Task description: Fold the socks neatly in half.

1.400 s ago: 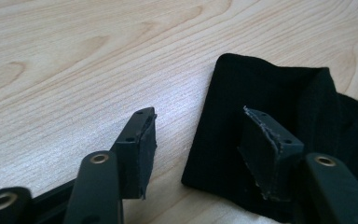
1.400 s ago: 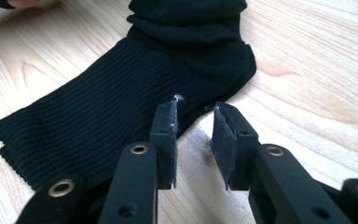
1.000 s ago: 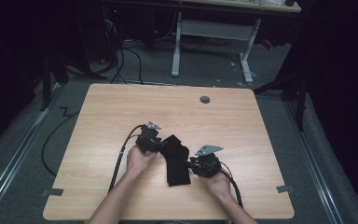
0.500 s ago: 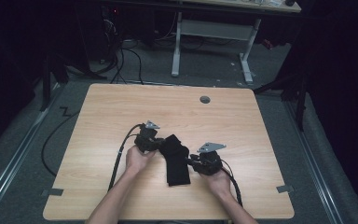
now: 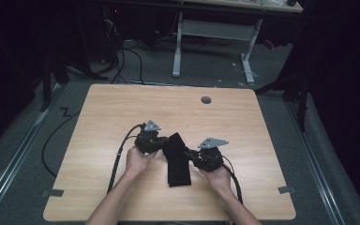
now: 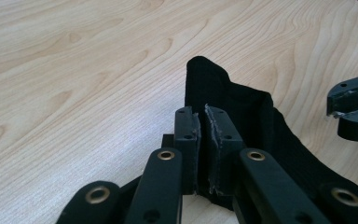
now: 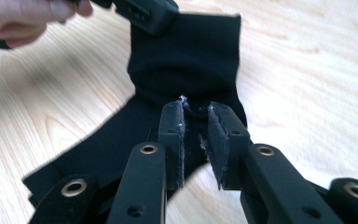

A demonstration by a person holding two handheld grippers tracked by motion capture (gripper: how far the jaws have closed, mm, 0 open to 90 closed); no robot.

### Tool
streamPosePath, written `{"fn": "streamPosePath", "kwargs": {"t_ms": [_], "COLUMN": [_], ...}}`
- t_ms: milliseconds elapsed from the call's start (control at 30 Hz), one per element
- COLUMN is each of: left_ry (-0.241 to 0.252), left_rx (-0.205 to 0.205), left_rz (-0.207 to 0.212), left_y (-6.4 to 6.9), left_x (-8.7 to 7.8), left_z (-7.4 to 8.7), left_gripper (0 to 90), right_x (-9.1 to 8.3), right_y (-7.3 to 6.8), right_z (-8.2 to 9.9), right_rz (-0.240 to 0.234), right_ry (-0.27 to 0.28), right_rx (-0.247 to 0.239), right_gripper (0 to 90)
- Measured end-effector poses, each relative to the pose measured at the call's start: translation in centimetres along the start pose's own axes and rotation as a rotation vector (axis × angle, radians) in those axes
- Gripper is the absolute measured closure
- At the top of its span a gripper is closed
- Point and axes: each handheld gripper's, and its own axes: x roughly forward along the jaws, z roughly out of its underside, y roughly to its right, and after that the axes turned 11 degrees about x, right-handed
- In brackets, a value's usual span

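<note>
1. A dim room surrounds a pale wooden table (image 5: 122, 112); cables trail over the grey floor behind it, and a white desk frame (image 5: 213, 33) stands beyond the far edge.
2. A black sock (image 5: 177, 161) lies on the table, nearer the near edge than the far one and about midway between the left and right edges, its upper part bent over.
3. The left gripper (image 6: 203, 140) has just been closing, and its jaws now stand nearly together with a fold of the sock's upper end pinched between the pads.
4. The right gripper (image 7: 195, 140) has also been closing; its jaws are narrow but a gap remains, with cloth from the sock's right edge bunched between them. Whether the pads press on it yet I cannot tell for certain.
5. The sock looks light, soft and limp. It will likely sag and drape wherever it is not held, so taking it at an edge or a doubled fold, as here, seems the surest hold.
6. Against the earlier high view, both hands sit in almost the same spots and the sock lies where it did; only the jaws have drawn in.
</note>
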Motion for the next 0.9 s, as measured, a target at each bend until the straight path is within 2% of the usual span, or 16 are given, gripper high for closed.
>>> {"fn": "streamPosePath", "kwargs": {"t_ms": [233, 467, 500, 600, 800, 900], "left_ry": [0.018, 0.032, 0.032, 0.047, 0.061, 0.073], "left_rx": [0.022, 0.046, 0.046, 0.057, 0.072, 0.092], "left_rz": [0.014, 0.023, 0.023, 0.030, 0.056, 0.073], "left_y": [0.4, 0.4, 0.4, 0.7, 0.9, 1.3], "left_x": [-0.1, -0.6, -0.6, -0.7, -0.7, -1.0], "left_z": [-0.2, -0.5, -0.5, -0.6, -0.6, -0.6], "left_gripper": [83.7, 83.9, 83.9, 83.9, 83.8, 83.7], "right_x": [0.6, 1.9, 1.9, 2.7, 3.8, 4.3], "right_y": [-1.4, -1.6, -1.6, -1.3, -1.1, -1.0], "right_z": [-2.0, -3.1, -3.1, -2.4, -1.0, -0.2], "right_rz": [-0.010, -0.003, -0.003, 0.003, -0.012, -0.016], "right_ry": [0.036, 0.021, 0.021, -0.023, -0.073, -0.095], "right_rx": [-0.031, -0.026, -0.026, -0.009, 0.003, 0.010], "right_gripper": [78.0, 78.1, 78.1, 78.2, 78.1, 78.1]}}
